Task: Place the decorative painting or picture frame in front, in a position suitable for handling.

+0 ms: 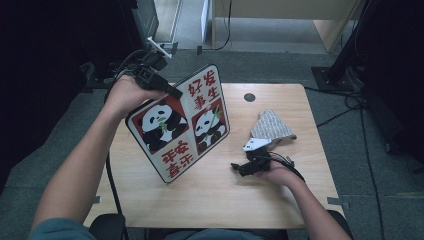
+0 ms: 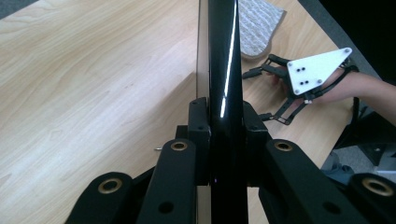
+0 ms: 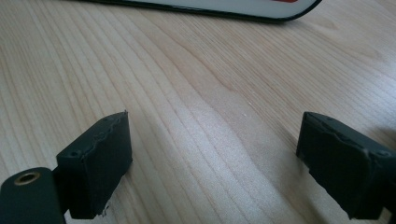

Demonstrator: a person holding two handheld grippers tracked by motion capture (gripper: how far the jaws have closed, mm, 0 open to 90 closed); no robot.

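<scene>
L gripper (image 1: 167,90) is clamped on the top edge of the panda board (image 1: 180,122). The L gripper view shows both jaws pressed flat vs the board's (image 2: 224,70) thin black edge, one each side, no gap. The grip sits near the board's upper L corner, at abt 10 o'clock from the board's centre in the high view. The board is tilted up on its lower edge, picture face toward the person, w/ the bottom corner touching the table (image 1: 210,200) at abt 6 o'clock from its centre.

R gripper (image 1: 242,167) is released: the R gripper view shows its jaws wide apart w/ nothing but bare wood (image 3: 210,140) between them. It rests low on the table at abt 4 o'clock from the board, near but apart from it. The board's rounded lower edge (image 3: 224,10) runs across the top of that view, at 12 o'clock from the jaws.

A grey knitted cloth (image 1: 271,127) lies flat at 3 o'clock from the board, just beyond the R gripper, toward the table's R edge. In the L gripper view the cloth (image 2: 257,28) sits just R of the board edge, w/ the R gripper's white plate (image 2: 315,70) nearer.

Room: open wood from 6 to 8 o'clock of the board, down to the near table edge, plus a bare strip along the far edge past the grommet hole (image 1: 249,97) at 1 o'clock. Board's L side is close to the table's L edge.
</scene>
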